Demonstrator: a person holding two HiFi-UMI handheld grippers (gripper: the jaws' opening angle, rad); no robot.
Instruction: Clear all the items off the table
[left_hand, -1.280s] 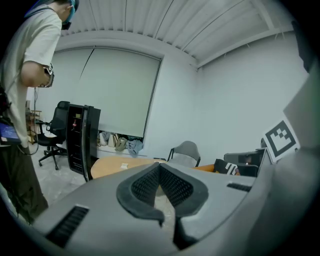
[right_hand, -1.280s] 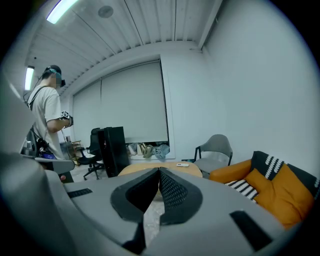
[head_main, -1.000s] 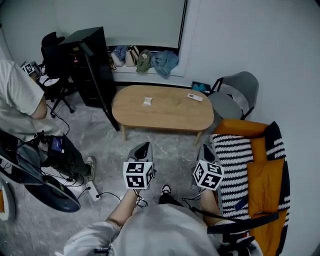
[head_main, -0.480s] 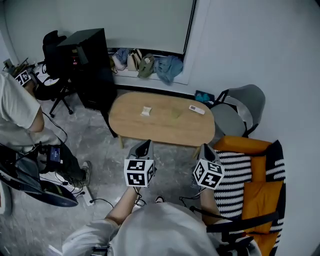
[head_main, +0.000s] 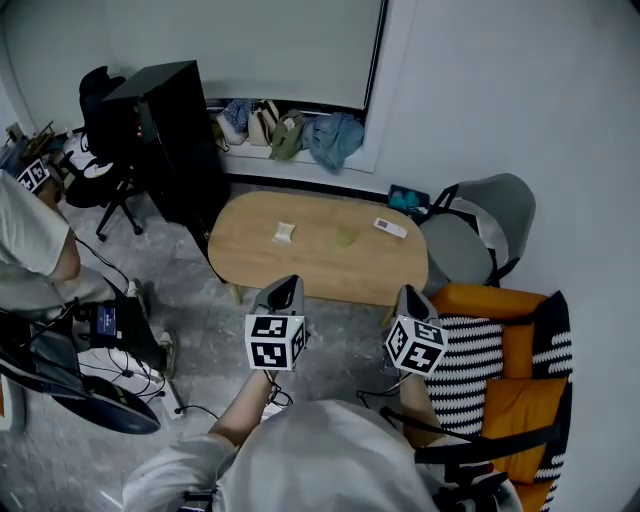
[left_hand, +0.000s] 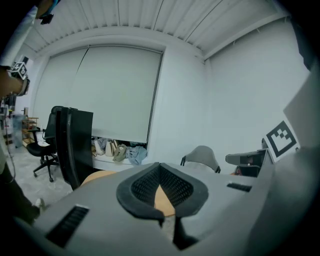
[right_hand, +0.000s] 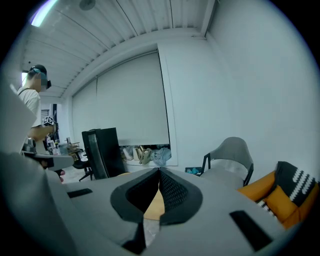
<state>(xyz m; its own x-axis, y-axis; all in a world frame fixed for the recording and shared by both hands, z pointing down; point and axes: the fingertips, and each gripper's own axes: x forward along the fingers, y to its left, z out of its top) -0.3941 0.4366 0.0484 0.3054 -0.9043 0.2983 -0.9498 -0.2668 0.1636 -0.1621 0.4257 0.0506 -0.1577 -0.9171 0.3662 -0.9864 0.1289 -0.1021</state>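
A light wooden oval table (head_main: 320, 268) stands ahead of me in the head view. On it lie a small white packet (head_main: 284, 232), a pale green item (head_main: 346, 237) and a white remote (head_main: 390, 228). My left gripper (head_main: 291, 284) hangs in the air just short of the table's near edge, jaws shut and empty. My right gripper (head_main: 405, 292) is level with it near the table's right end, also shut with nothing held. In the left gripper view the left gripper (left_hand: 160, 166) shows only a slice of tabletop past its closed jaws. The right gripper (right_hand: 159, 171) shows the same in its own view.
A black cabinet (head_main: 165, 130) stands left of the table, with an office chair (head_main: 100, 110) behind it. A grey chair (head_main: 475, 225) sits at the table's right end. An orange and striped sofa (head_main: 500, 370) is on my right. A person (head_main: 30, 240) stands at left among floor cables.
Both grippers have travelled forward towards the table, still shut. The table now sits nearer and lower in the head view. The person at left has slid further towards the left edge.
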